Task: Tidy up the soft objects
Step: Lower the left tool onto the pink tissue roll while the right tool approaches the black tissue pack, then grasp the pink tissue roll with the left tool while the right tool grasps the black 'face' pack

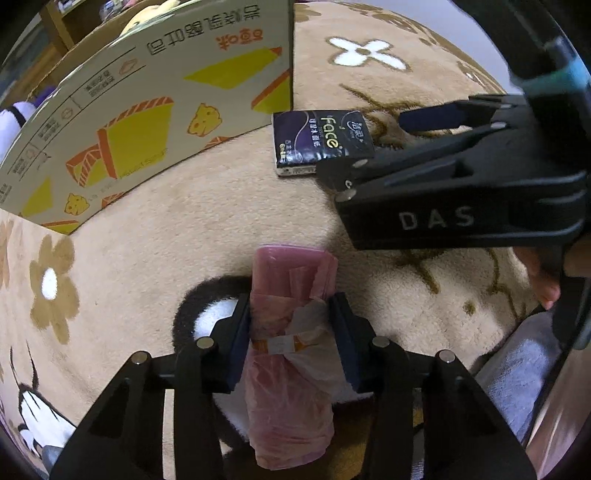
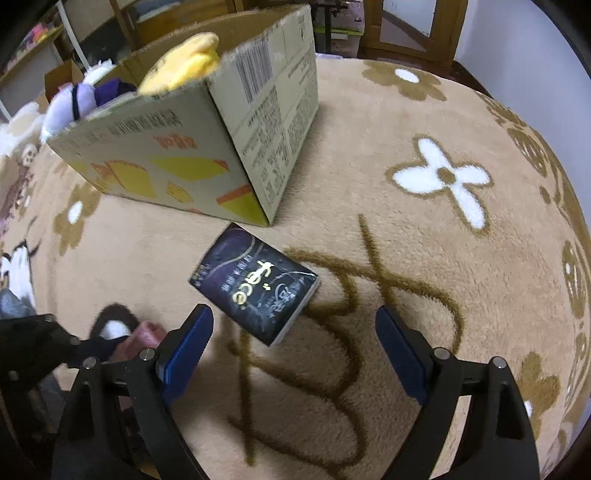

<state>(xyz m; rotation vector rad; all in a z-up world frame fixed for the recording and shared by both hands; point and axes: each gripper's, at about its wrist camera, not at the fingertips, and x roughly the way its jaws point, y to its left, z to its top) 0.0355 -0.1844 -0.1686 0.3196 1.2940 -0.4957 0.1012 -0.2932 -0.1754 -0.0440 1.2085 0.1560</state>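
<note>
My left gripper (image 1: 291, 314) is shut on a pink roll of plastic bags (image 1: 291, 295) with a white and orange band, held just above the rug. A dark "Face" tissue pack (image 1: 317, 142) lies on the rug by the corner of the cardboard box (image 1: 147, 110). In the right wrist view the tissue pack (image 2: 255, 288) lies just ahead of my right gripper (image 2: 295, 332), which is open and empty. The right gripper also shows in the left wrist view (image 1: 406, 147), beside the pack. The box (image 2: 207, 155) holds a yellow plush (image 2: 184, 62) and a white and purple plush (image 2: 74, 103).
A beige rug with flower patterns (image 2: 443, 177) covers the floor. Wooden furniture (image 2: 406, 33) stands behind the box. More plush toys (image 2: 18, 125) lie at the far left. A grey cloth (image 1: 517, 369) lies at the lower right of the left wrist view.
</note>
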